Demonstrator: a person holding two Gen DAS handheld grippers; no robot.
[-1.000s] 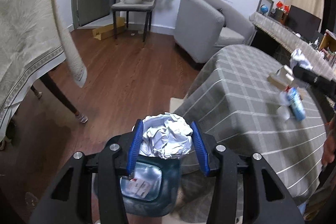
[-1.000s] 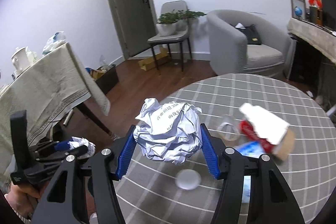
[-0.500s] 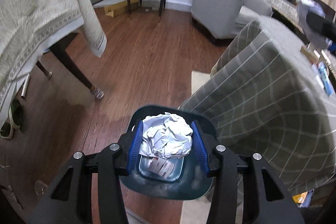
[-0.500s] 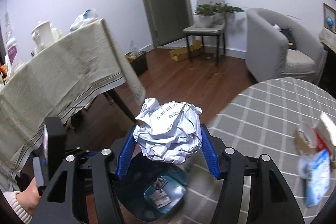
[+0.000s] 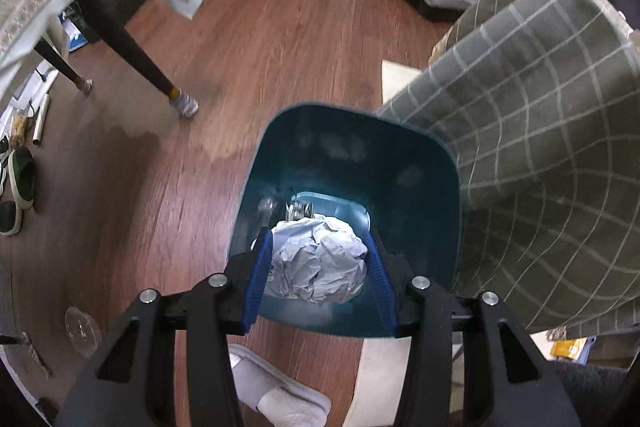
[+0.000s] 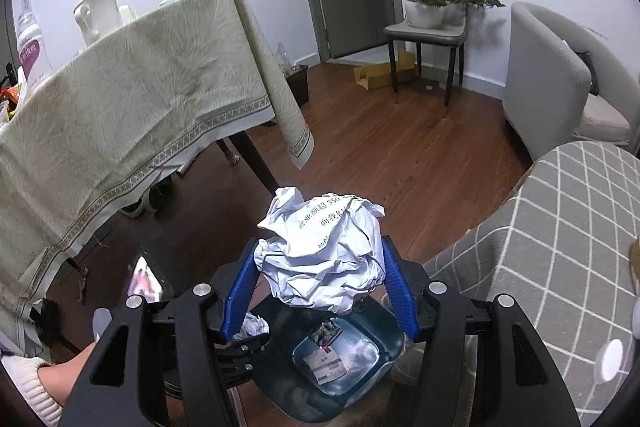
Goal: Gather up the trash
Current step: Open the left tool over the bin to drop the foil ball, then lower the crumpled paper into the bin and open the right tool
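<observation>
Your left gripper is clamped on a crumpled paper ball, low centre of the left wrist view, both blue pads pressed into its sides; it hangs over the mouth of the teal bin, which fills the middle of that frame; a few scraps already lie on the bin floor. Your right gripper is likewise clamped on a second, larger paper ball, centre of the right wrist view; the bin sits at bottom centre there, below and beyond the pads, so this ball looks short of the opening rather than over it.

Risks, as judged from here:
- Both claws crowd one bin; in the right view your left gripper shows at lower left by the rim with its ball; bring the right in now and the frames may knock, jarring a ball loose onto the wood floor.
- Release the right ball from its present spot and it probably strikes the near rim and rolls off.
- Crumpled paper is springy and light; it may cling to a pad on opening, then drop late and off target.
- The checked tablecloth drapes against the bin's right rim in the left view; snag it and it may tug at the cloth or tip the bin.
- A slipper lies at bottom centre of the left view; mind your footing.
</observation>
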